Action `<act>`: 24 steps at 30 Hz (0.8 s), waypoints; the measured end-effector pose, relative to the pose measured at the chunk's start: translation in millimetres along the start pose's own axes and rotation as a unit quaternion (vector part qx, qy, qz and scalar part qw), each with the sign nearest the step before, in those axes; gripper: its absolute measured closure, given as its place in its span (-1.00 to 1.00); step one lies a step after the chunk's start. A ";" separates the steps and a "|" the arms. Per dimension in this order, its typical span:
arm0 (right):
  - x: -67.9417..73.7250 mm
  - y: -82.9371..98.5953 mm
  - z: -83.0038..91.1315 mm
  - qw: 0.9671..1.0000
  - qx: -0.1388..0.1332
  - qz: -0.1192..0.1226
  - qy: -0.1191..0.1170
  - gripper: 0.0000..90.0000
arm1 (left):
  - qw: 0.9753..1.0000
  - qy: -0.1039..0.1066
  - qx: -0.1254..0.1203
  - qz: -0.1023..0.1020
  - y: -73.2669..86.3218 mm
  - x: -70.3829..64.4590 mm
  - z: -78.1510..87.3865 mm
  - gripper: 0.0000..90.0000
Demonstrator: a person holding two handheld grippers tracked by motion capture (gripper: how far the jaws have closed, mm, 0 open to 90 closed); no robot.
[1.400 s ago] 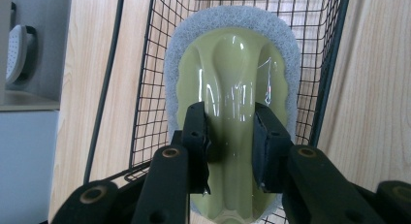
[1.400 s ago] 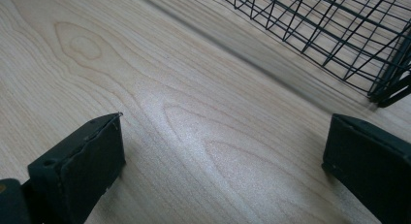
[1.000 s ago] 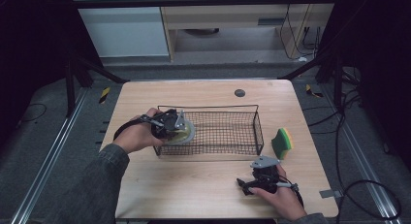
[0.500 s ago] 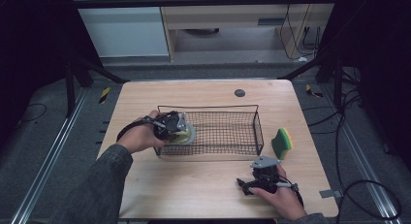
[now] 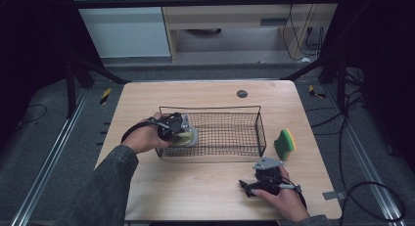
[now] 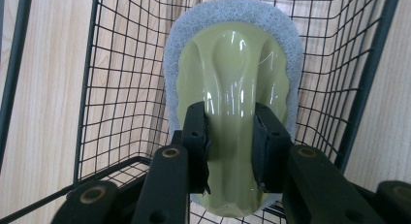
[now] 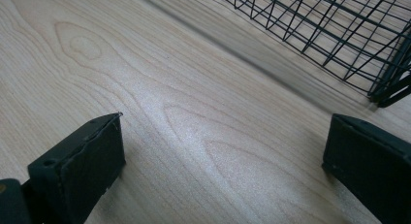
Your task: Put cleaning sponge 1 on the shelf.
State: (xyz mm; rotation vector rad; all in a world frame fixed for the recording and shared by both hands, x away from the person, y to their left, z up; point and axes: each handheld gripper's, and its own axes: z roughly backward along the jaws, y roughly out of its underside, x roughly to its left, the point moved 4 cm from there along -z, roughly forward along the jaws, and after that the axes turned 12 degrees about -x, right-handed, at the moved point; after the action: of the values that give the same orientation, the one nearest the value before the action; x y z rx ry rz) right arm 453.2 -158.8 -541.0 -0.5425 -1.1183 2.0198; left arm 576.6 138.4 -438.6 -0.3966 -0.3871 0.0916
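While inside wire basket [image 6: 116, 112], left tongs [image 6: 231, 136] clamped around scrubber's [image 6: 232, 54] handle.

My left gripper [image 6: 230, 146] is showing black jaws with brassy bolt heads, and they are pressing a scrubber [image 6: 232, 88] whose glossy pale olive-green handle is catching white glints above a grey-white, finely textured pad. The wire basket [image 5: 259, 133] is showing a black grid of thin squares. My right gripper [image 7: 223, 170] is showing matte black pads over the table [image 7: 169, 112], which is glowing pale beige with looping wood grain. The sponge [image 5: 285, 144] is standing green with a yellow edge.
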 end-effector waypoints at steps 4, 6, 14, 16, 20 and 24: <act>0.0 0.0 0.0 1.000 0.000 0.000 0.000 -0.97 | 1.000 0.001 0.003 0.000 -0.1 -0.3 -3.9 0.57; 0.0 0.0 0.0 1.000 0.000 0.000 0.000 -0.97 | 1.000 -0.001 0.006 0.000 -0.2 0.0 -5.6 0.57; -0.3 0.1 -0.2 1.000 -0.001 0.002 0.000 -0.97 | 1.000 0.007 0.012 0.006 -1.3 1.7 -13.5 0.56; -0.3 0.1 -0.2 1.000 -0.001 0.002 0.000 -0.97 | 1.000 0.008 0.012 0.011 -1.3 2.8 -15.7 0.56; -0.3 0.1 -0.2 1.000 -0.001 0.002 -0.001 -0.97 | 1.000 0.021 0.016 0.015 -1.9 2.1 -20.0 0.56; -0.4 0.1 -0.2 1.000 -0.001 0.003 -0.001 -0.97 | 0.999 0.027 0.019 0.016 -3.5 1.1 -23.1 0.56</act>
State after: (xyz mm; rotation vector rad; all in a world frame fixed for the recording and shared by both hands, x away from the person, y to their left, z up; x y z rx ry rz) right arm 453.6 -159.1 -541.1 -0.5450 -1.1205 2.0243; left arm 586.6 127.0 -456.4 -0.3673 -0.3263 0.1184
